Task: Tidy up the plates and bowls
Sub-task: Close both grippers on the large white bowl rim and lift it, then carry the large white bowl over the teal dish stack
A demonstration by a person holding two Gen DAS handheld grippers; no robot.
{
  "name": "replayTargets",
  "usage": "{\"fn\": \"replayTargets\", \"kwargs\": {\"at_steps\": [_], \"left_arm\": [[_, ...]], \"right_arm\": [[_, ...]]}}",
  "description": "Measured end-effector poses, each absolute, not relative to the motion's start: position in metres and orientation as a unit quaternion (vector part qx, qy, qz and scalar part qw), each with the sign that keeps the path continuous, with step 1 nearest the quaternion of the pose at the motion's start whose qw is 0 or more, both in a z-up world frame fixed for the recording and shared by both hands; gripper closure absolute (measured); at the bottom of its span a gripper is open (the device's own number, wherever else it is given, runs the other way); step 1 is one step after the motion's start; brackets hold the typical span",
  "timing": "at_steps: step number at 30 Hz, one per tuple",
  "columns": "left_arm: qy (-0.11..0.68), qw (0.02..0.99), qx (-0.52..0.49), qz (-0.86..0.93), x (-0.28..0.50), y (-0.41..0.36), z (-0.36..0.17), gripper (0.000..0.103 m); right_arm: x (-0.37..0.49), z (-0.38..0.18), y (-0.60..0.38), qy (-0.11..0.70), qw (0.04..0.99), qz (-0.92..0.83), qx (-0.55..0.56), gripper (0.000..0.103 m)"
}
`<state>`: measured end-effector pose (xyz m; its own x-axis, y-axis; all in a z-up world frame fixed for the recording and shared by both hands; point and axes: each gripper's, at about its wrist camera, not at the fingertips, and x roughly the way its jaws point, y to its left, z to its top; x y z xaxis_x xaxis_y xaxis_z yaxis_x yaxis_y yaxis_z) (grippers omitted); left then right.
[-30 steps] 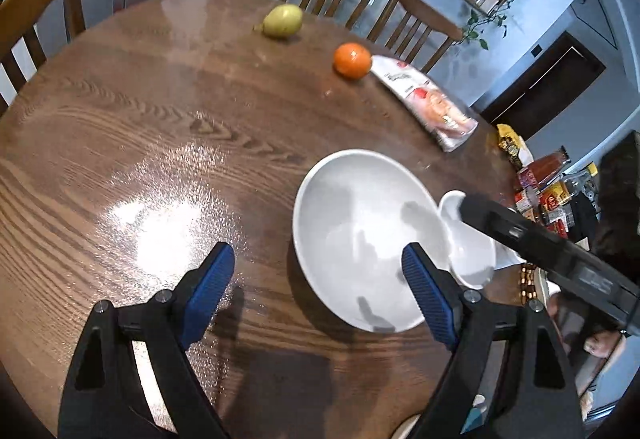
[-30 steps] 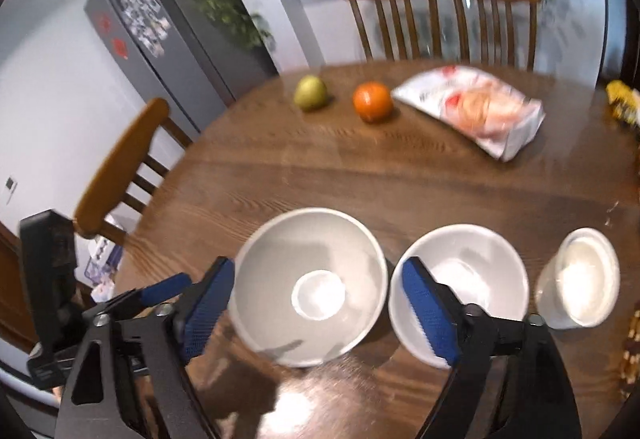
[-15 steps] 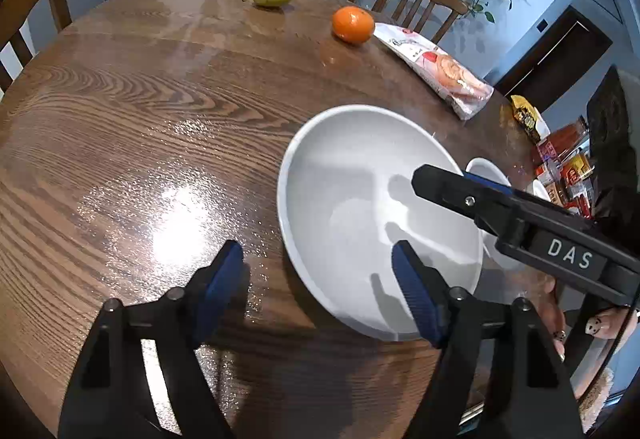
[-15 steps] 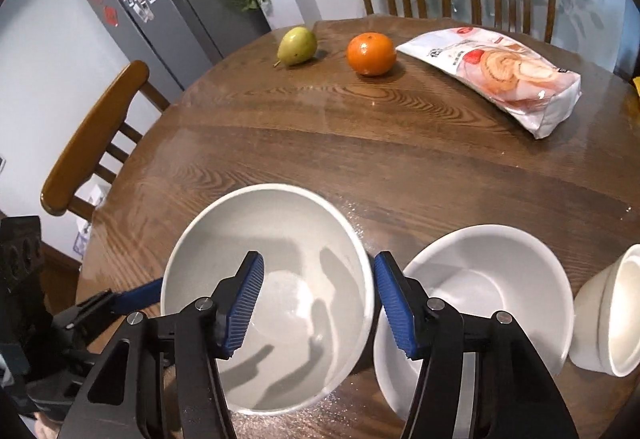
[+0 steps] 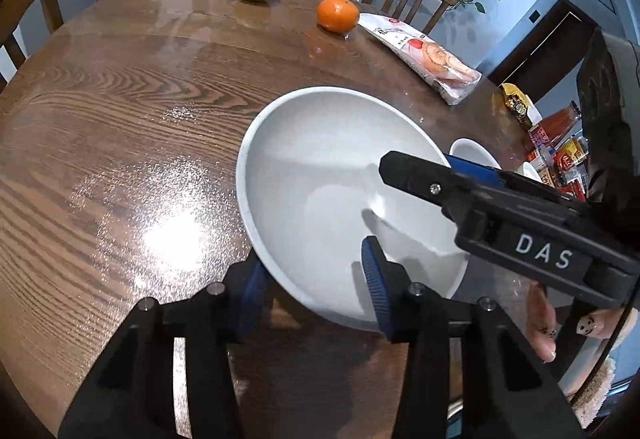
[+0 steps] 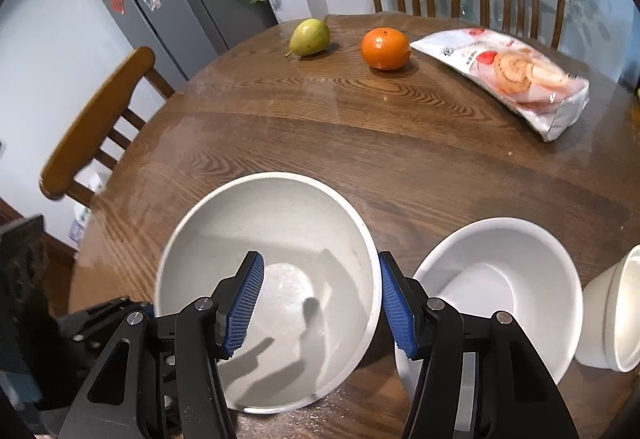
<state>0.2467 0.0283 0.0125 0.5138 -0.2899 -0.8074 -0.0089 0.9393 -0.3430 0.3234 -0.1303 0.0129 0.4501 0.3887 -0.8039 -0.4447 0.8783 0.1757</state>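
Presently, both grippers straddle opposite walls of the large grey bowl (image 6: pixel 276 279), which stands upright on the round wooden table (image 6: pixel 360 143). Left gripper (image 5: pixel 316 279): jaws closing, one pad outside the near wall and one inside the basin; whether the pads press yet cannot be told. Right gripper (image 6: pixel 320 299): jaws partly spread, one pad hanging over the basin, the other just outside the rim, in the gap between this bowl and the white bowl (image 6: pixel 496 291) beside it; the inner pad stands clear of the wall, so no pinch is made.

Step in hand, as judged: taking a two-sided hold on the grey bowl, the opening move of gathering the crockery. The next move seemingly calls for both pairs of jaws to finish pinching the wall, then an even lift that clears the neighbour's rim, which lies very close; an uneven pull could tip the bowl.

Count, right wrist view: one grey bowl, one white bowl, one small cream cup or bowl (image 6: pixel 616 315) at the frame's edge, no plates. Beyond them lie one pear (image 6: pixel 310 37), one orange (image 6: pixel 386 49) and one snack packet (image 6: pixel 516 75), with three chairs round the table
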Motion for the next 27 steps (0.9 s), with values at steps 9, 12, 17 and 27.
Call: {"fn": "replayTargets", "kwargs": {"at_steps": [9, 12, 17, 27], "left_arm": [[0.455, 0.874, -0.127, -0.112, 0.226, 0.016, 0.034, 0.058], [0.447, 0.876, -0.124, -0.134, 0.217, 0.012, 0.039, 0.058], [0.440, 0.875, -0.116, -0.165, 0.206, 0.003, 0.043, 0.057], [0.449, 0.856, -0.091, -0.239, 0.194, -0.026, 0.041, 0.054]], "right_arm": [[0.300, 0.033, -0.142, 0.440, 0.866, 0.235, -0.026, 0.042], [0.289, 0.039, -0.148, 0.431, 0.874, 0.222, -0.028, 0.042], [0.267, 0.045, -0.165, 0.421, 0.884, 0.199, -0.024, 0.042], [0.227, 0.045, -0.211, 0.396, 0.900, 0.176, 0.037, 0.042]]}}
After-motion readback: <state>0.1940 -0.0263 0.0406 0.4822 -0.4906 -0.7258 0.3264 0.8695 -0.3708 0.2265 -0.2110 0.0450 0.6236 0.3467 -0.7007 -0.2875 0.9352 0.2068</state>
